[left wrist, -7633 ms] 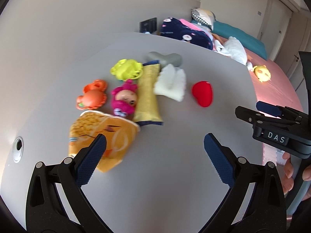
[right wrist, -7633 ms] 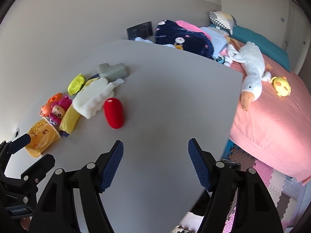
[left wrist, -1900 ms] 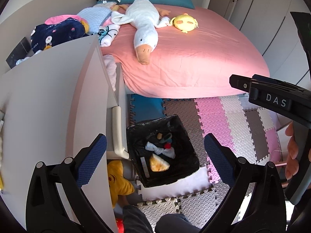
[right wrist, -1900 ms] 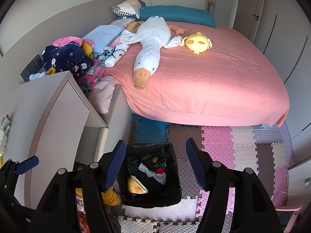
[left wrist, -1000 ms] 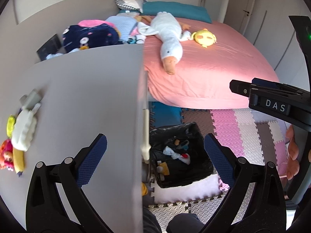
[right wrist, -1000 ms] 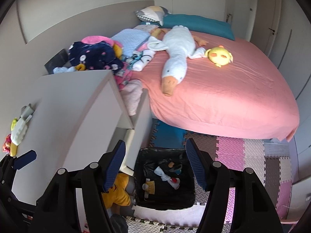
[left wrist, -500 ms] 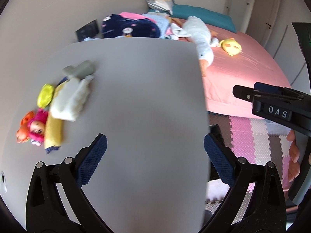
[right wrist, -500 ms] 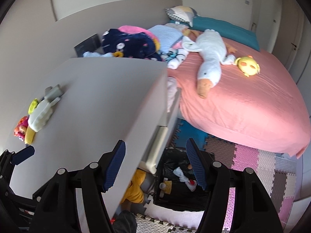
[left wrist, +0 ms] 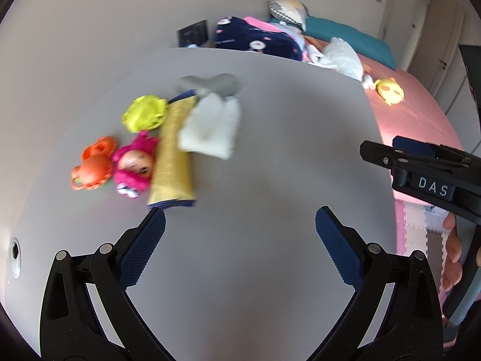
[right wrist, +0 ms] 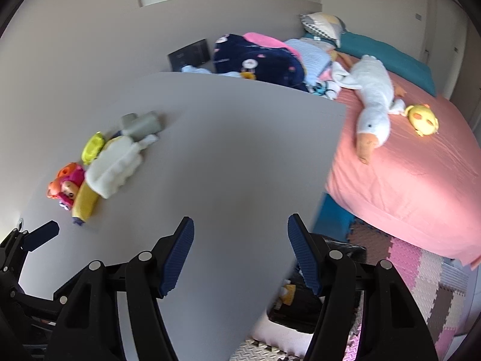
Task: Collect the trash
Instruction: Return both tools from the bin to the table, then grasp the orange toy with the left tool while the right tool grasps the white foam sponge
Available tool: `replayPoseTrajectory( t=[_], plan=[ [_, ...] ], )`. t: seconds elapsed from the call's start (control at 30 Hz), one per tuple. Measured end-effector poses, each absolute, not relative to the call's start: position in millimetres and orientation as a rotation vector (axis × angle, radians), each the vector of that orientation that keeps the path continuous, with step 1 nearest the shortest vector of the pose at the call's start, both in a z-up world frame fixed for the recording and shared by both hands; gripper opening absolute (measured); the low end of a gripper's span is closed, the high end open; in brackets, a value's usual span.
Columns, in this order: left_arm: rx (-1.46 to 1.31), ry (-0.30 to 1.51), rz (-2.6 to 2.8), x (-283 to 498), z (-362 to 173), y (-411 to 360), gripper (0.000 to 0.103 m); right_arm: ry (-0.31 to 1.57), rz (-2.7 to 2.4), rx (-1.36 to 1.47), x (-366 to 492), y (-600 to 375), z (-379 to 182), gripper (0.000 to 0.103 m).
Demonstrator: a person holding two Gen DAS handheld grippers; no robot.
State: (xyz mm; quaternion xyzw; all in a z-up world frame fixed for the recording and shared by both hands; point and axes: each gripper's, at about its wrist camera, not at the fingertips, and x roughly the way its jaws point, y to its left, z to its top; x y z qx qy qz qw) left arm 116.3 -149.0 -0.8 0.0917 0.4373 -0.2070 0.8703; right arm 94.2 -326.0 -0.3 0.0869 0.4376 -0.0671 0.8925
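A cluster lies at the left of the grey table (left wrist: 270,165): a yellow snack packet (left wrist: 174,156), white crumpled tissue (left wrist: 212,126), a grey piece (left wrist: 207,85), a yellow-green toy (left wrist: 145,115), a pink doll head (left wrist: 135,164) and an orange crab toy (left wrist: 91,168). My left gripper (left wrist: 240,234) hangs open over the table just in front of the packet, nothing between its fingers. My right gripper (right wrist: 240,249) is open and empty near the table's right edge, the same cluster (right wrist: 111,165) far to its left. The black-lined trash bin (right wrist: 318,300) shows on the floor below that edge.
A pink bed (right wrist: 421,174) with a white goose plush (right wrist: 372,111) and a yellow plush (right wrist: 422,118) lies right of the table. Dark and pink bedding (right wrist: 258,57) is piled behind it. Foam floor mats (right wrist: 421,276) cover the floor. A hand (left wrist: 451,258) holds the right gripper.
Both grippers have swung left from above the floor bin to above the table. The toy and trash cluster has come into the middle of the left wrist view; the bin has dropped out of it.
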Motion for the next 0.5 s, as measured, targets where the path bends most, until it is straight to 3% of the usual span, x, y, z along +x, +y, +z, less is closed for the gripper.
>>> replayPoseTrajectory(
  t=[0.5],
  plan=[
    [0.108, 0.906, -0.326, 148.4, 4.4, -67.5, 0.097, 0.906, -0.003, 0.164, 145.0, -249.4, 3.8, 0.066]
  ],
)
